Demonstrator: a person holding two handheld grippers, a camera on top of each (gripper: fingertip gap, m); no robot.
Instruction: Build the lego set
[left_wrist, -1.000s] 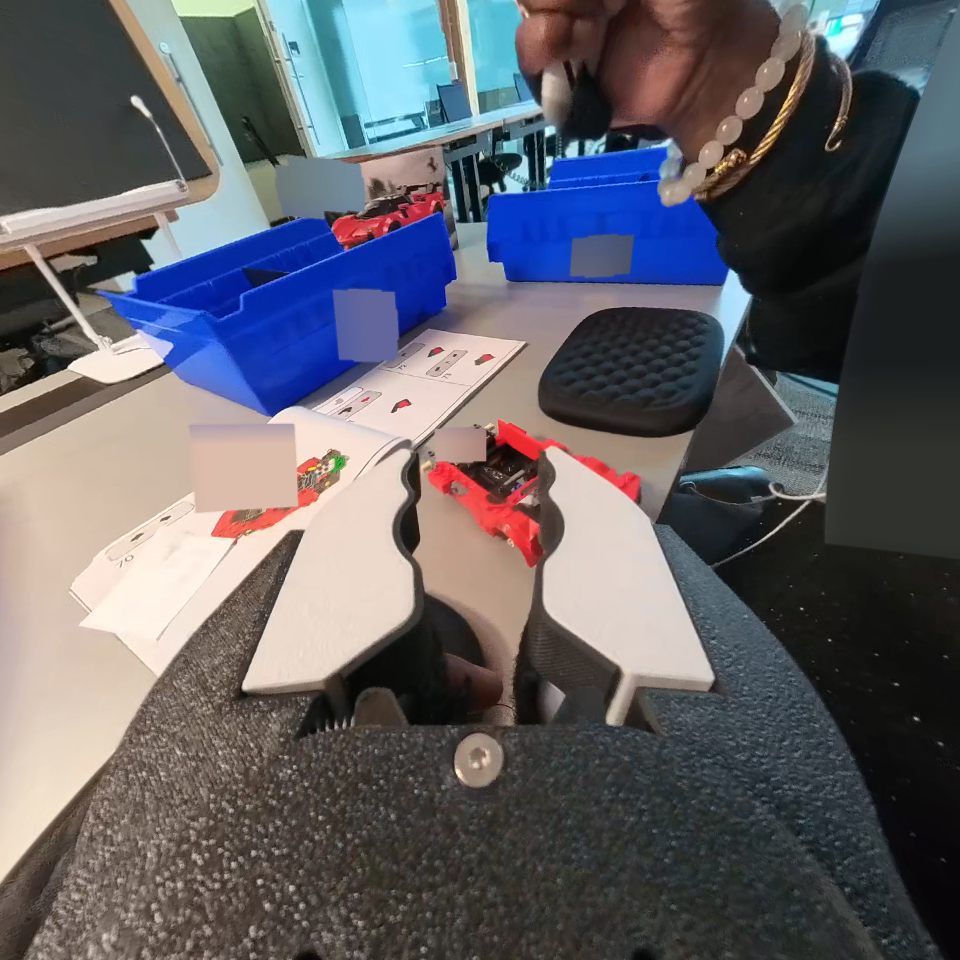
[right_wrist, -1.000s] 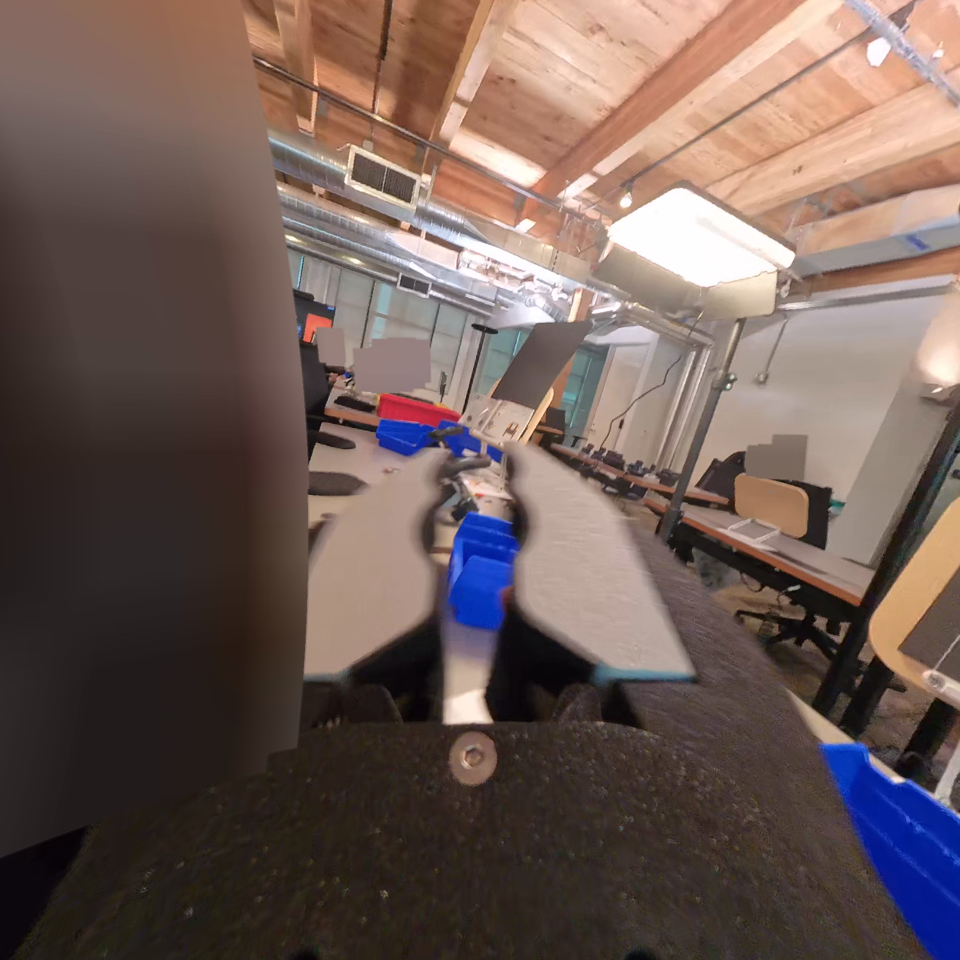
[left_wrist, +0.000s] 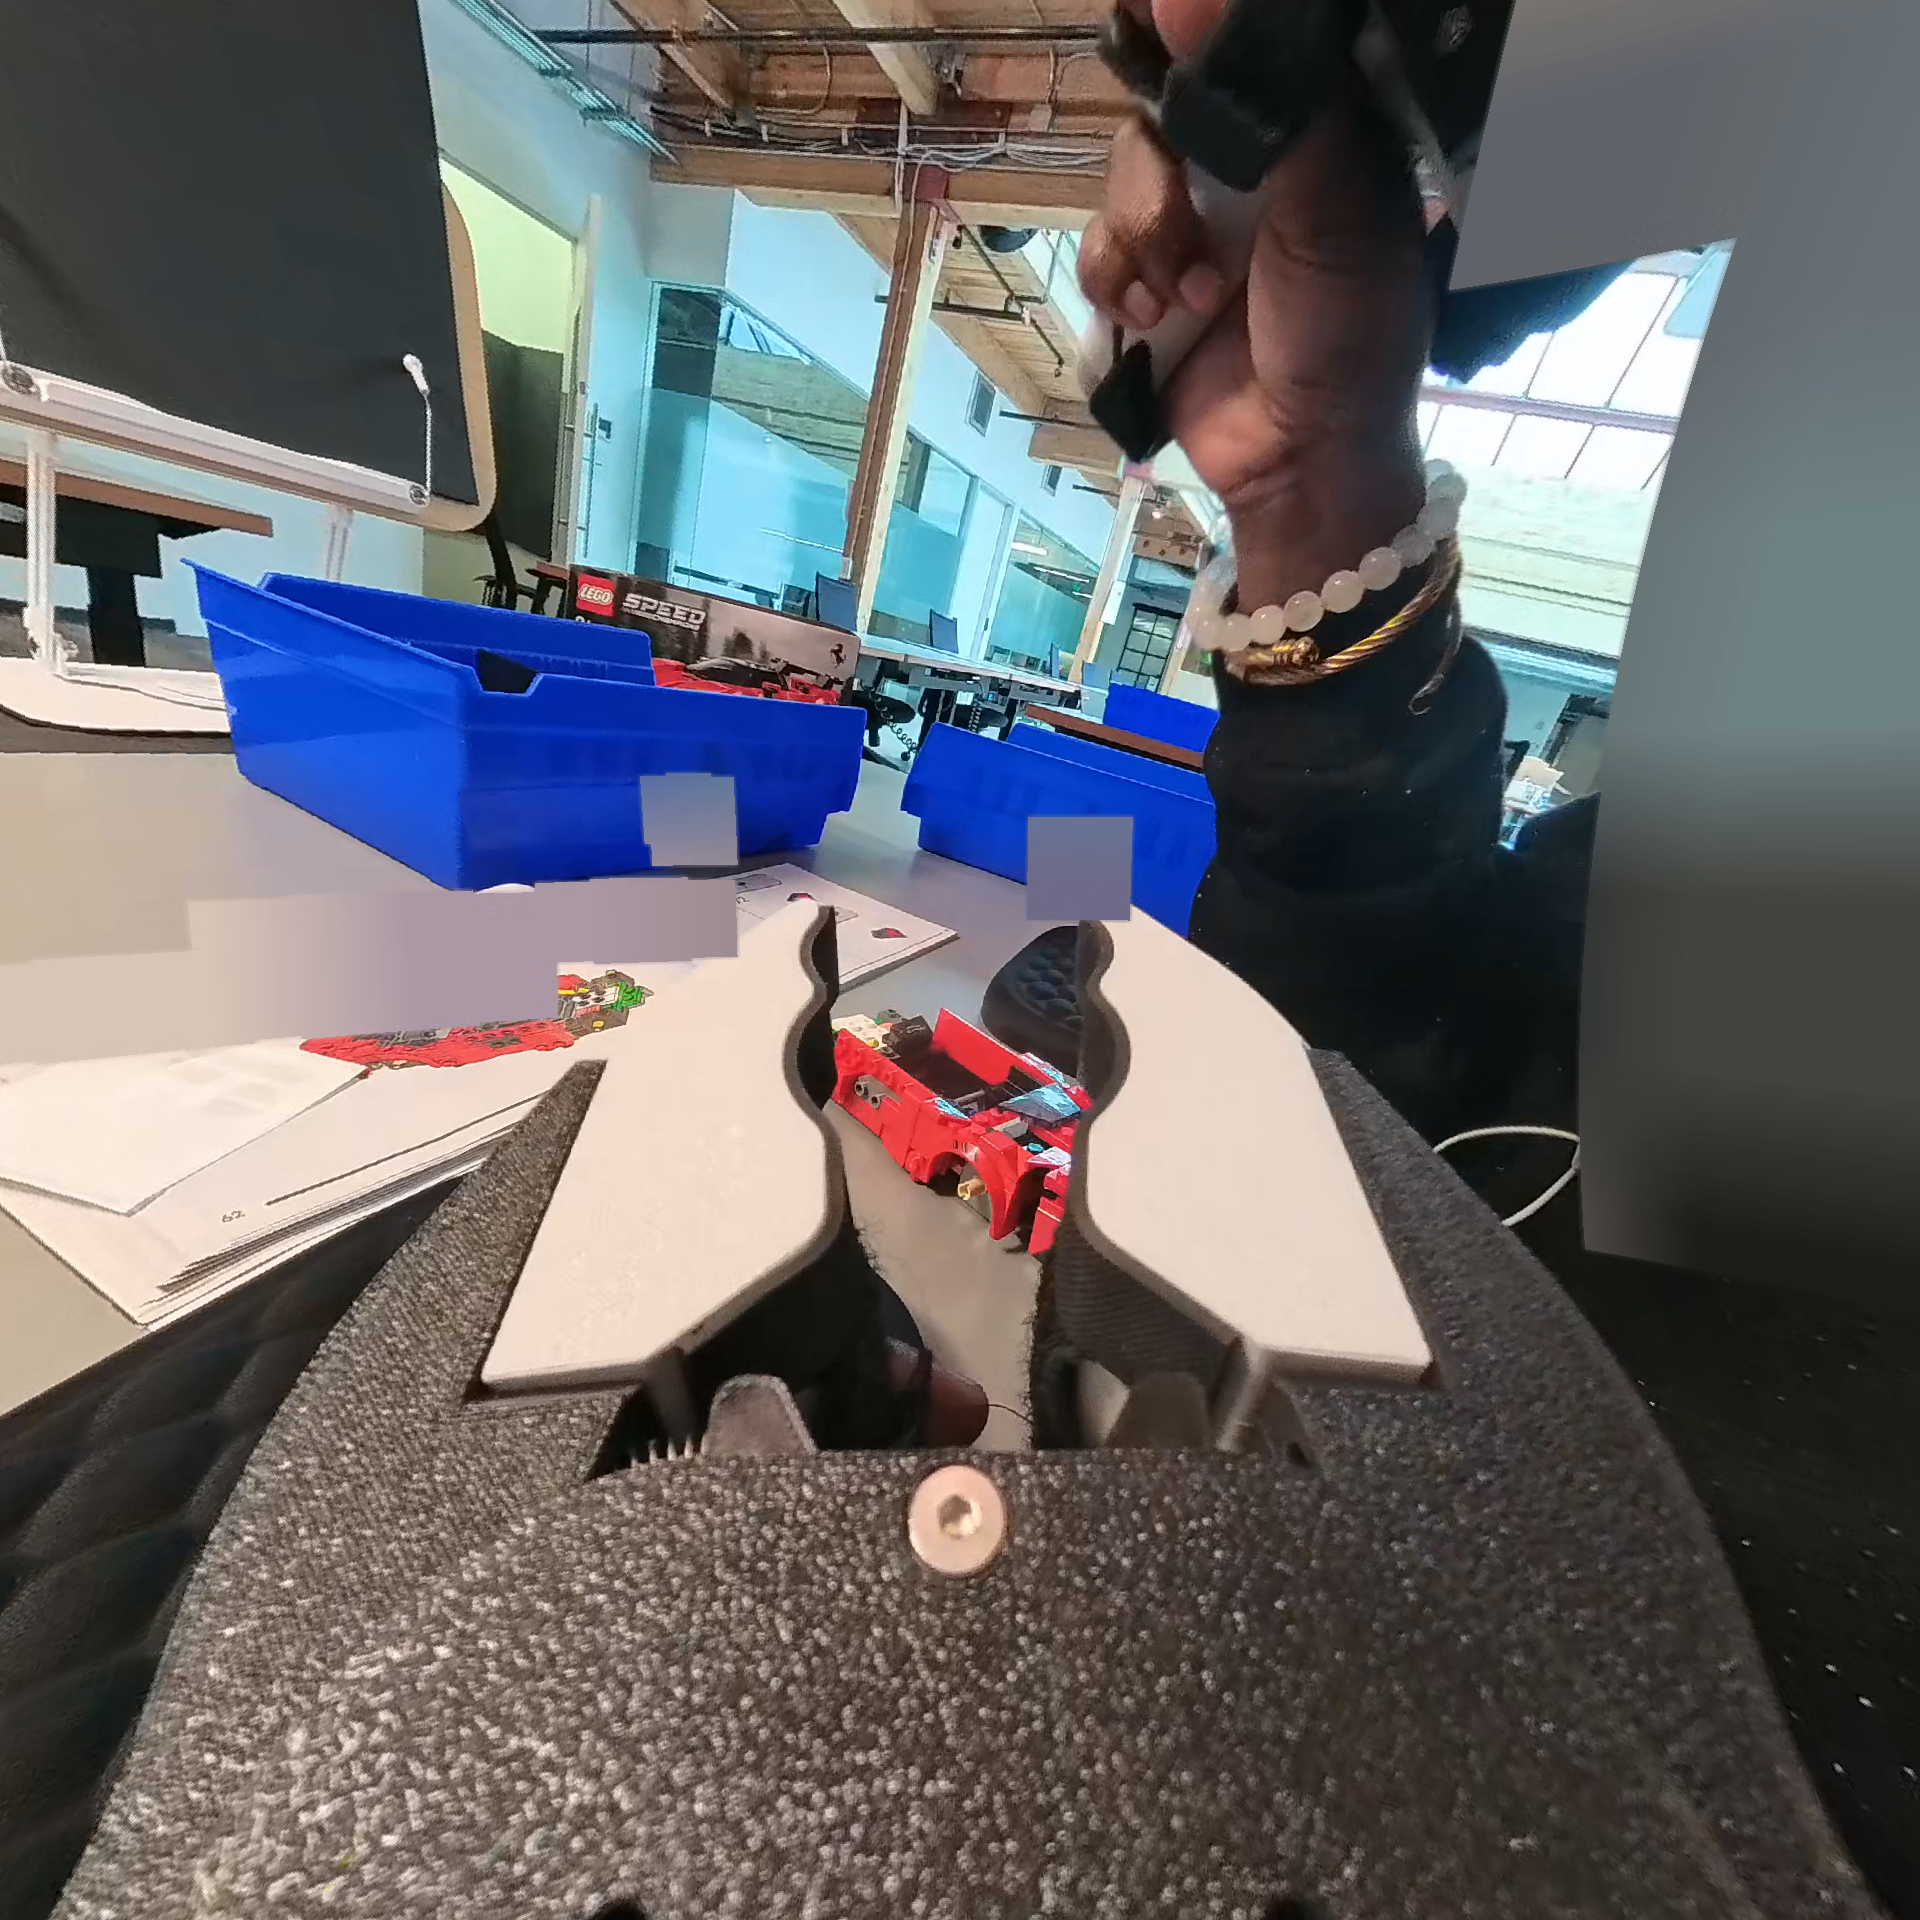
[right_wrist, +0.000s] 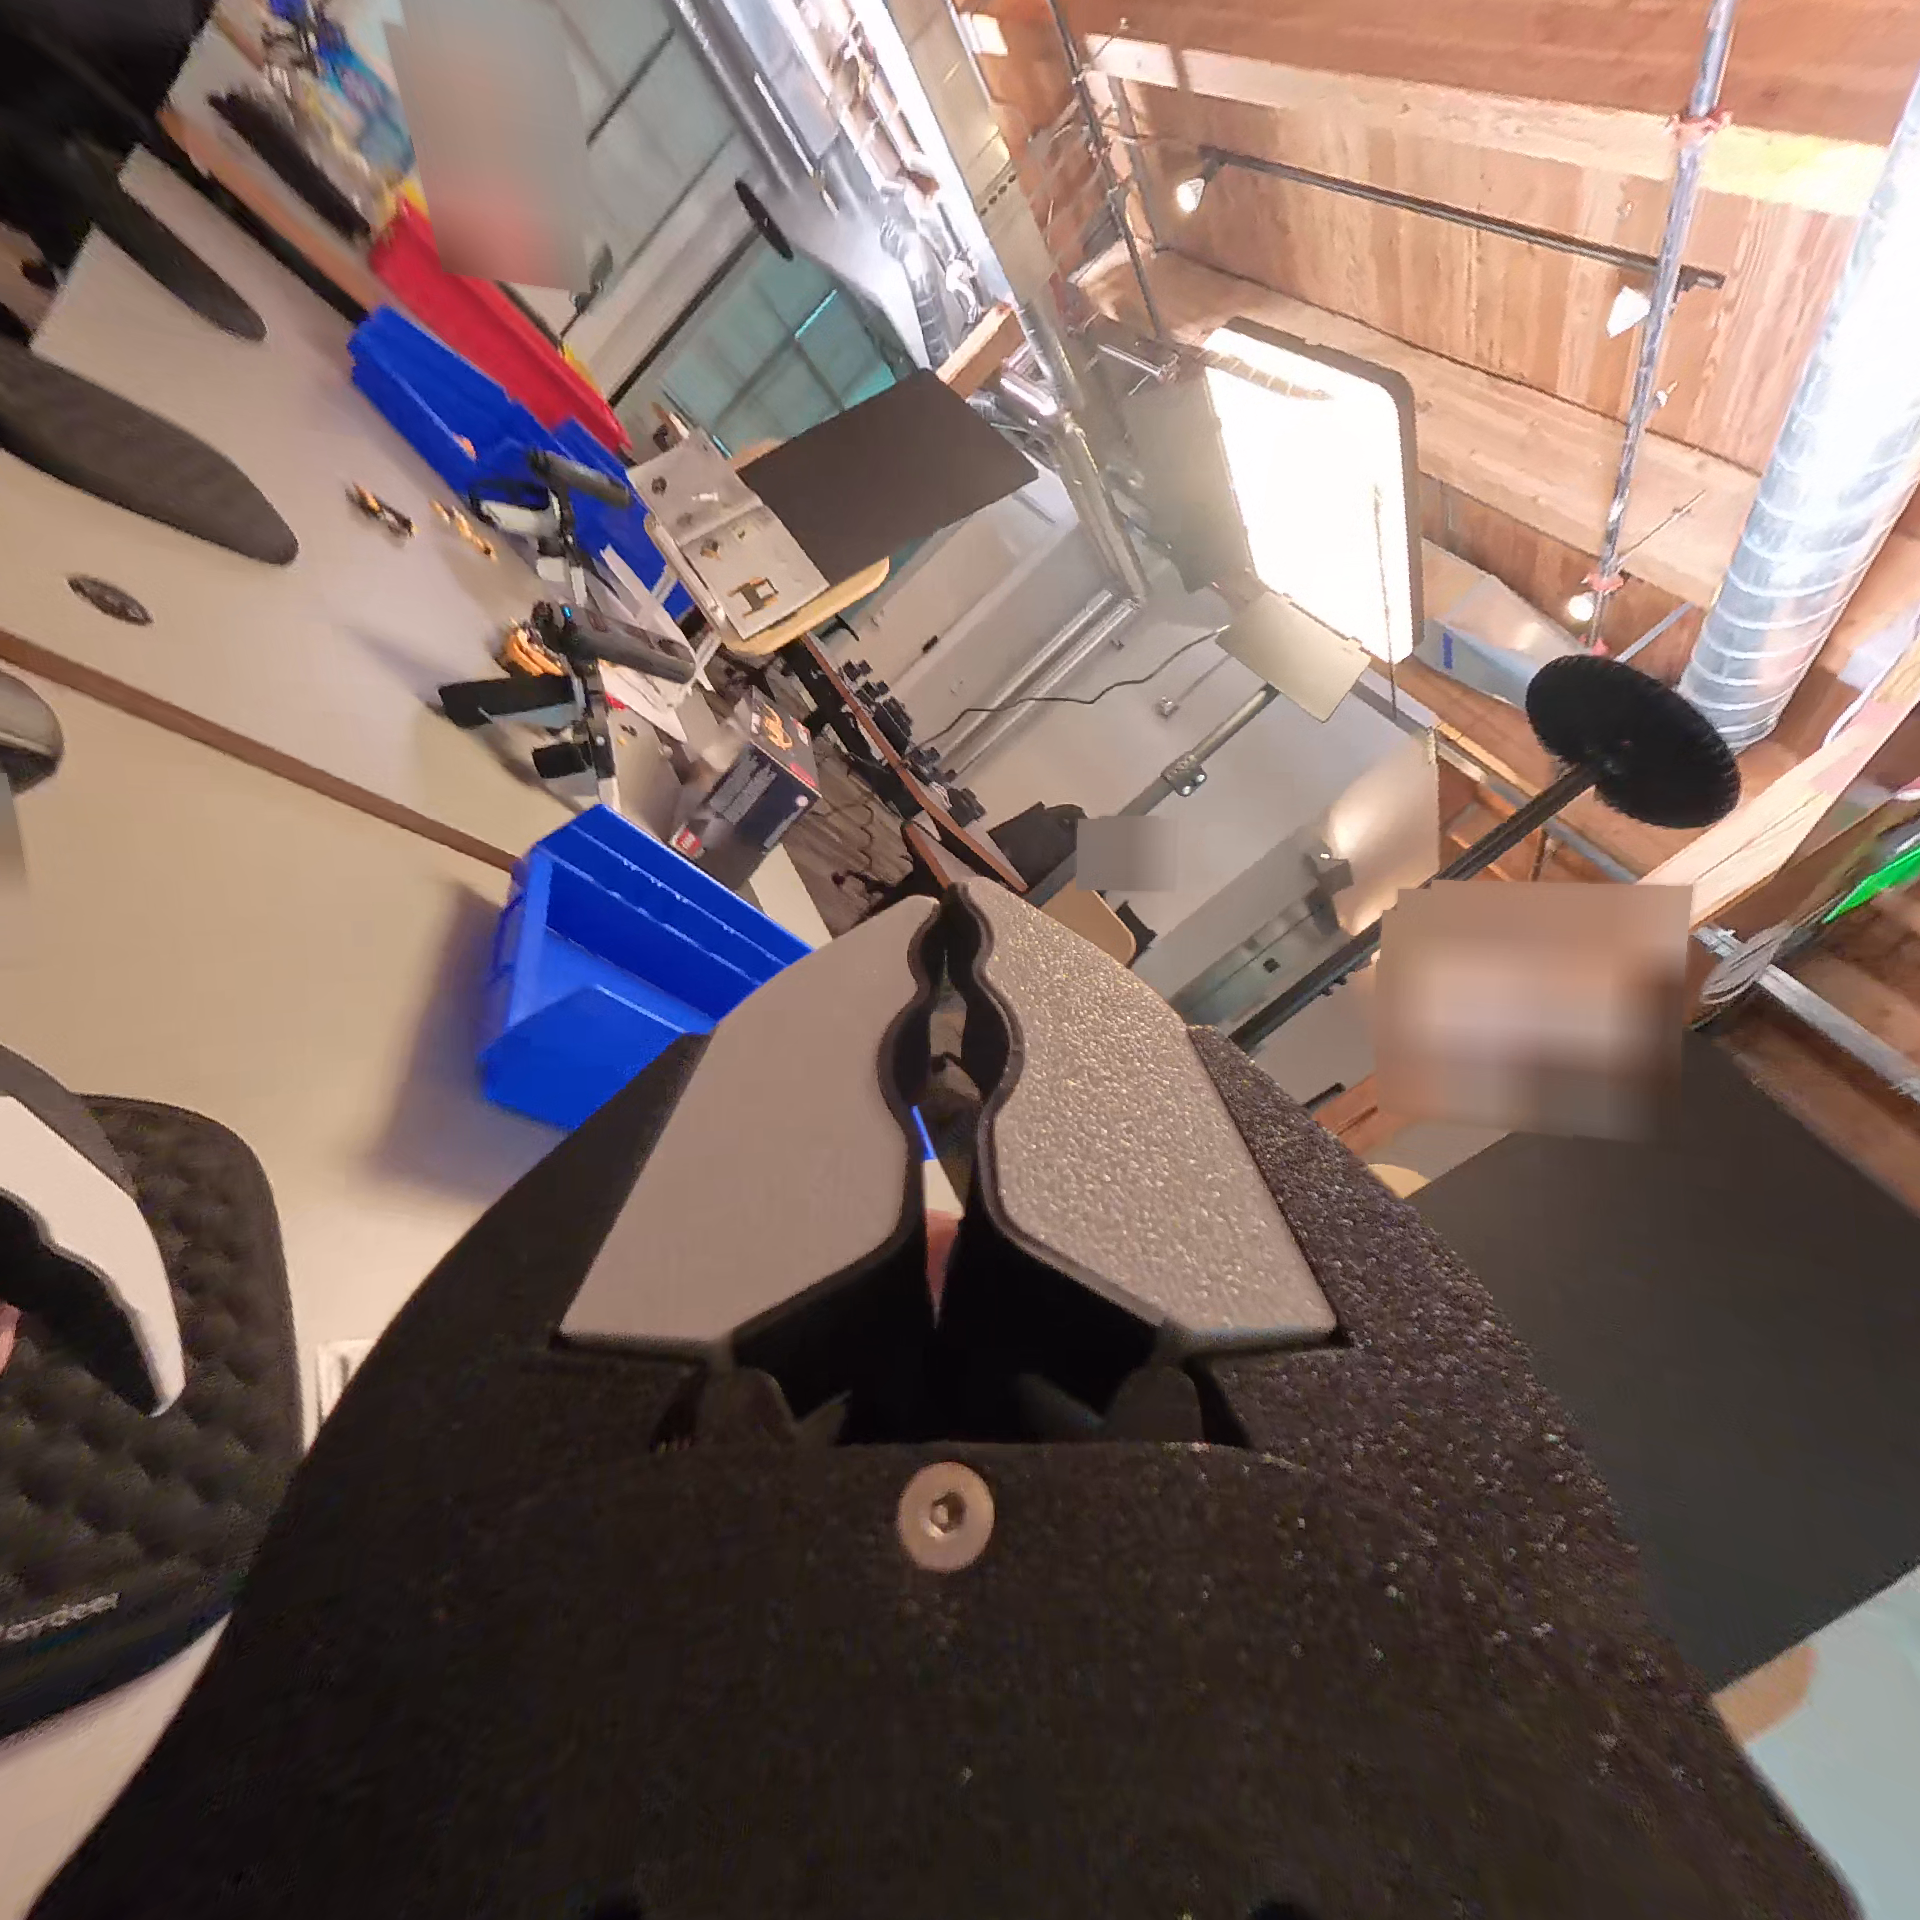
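Note:
A partly built red Lego car (left_wrist: 951, 1117) lies on the grey table (left_wrist: 114, 831), seen between my left gripper's fingers. My left gripper (left_wrist: 956, 930) is open and empty, low over the table just short of the car. An open instruction booklet (left_wrist: 260, 1143) lies left of it. A hand (left_wrist: 1299, 343) with bracelets holds the right gripper's handle high above the car. In the right wrist view, my right gripper (right_wrist: 951, 920) is shut on nothing and points, tilted, across the room toward the ceiling.
Two blue bins (left_wrist: 468, 748) (left_wrist: 1060, 800) stand behind the booklet, with a Lego box (left_wrist: 717, 623) behind them. A black padded rest (left_wrist: 1039, 987) lies just beyond the car. The right wrist view shows another blue bin (right_wrist: 623, 966) and several tools on farther tables. Tip to tip, the grippers are about 20 centimetres apart.
My left gripper has dropped lower and closer to the car, now looking more level. My right gripper has rolled sideways, and its jaws have closed from a small gap.

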